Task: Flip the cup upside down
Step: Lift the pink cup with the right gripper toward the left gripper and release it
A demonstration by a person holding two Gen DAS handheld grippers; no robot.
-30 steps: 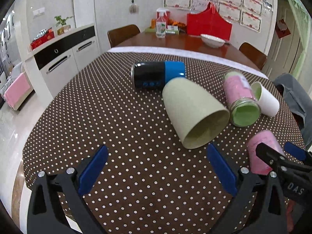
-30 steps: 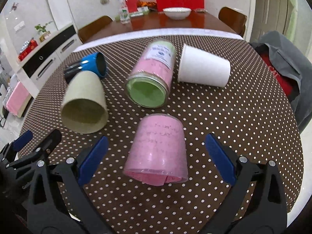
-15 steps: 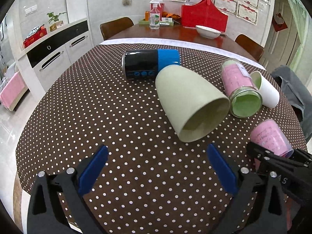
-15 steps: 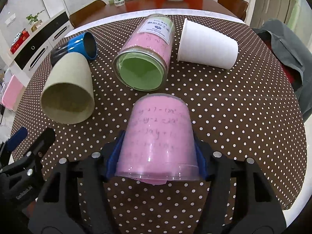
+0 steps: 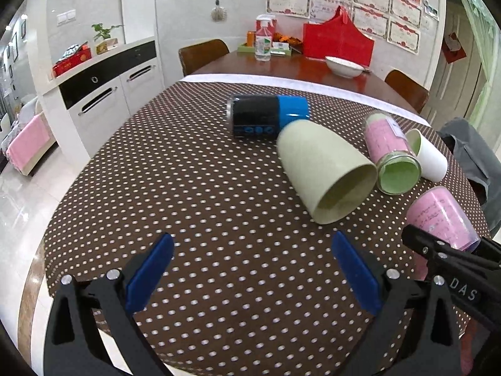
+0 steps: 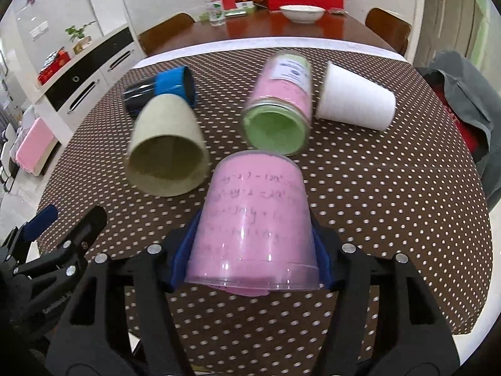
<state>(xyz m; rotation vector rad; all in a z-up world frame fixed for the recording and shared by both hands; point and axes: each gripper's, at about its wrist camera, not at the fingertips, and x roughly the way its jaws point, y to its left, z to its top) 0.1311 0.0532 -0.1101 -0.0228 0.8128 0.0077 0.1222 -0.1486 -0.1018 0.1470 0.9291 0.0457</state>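
Open cloth on the left, crowded cups on the right

The dotted tablecloth lies bare ahead of the left gripper, giving free passage. Farther on, the beige cup touches the blue-and-black cup, blocking the middle. Beside them the pink jar and white cup lie just apart, leaving only a narrow gap.

Left gripper open above dotted tablecloth. Beige cup lies on its side; right gripper apparently clamps pink cup at right.
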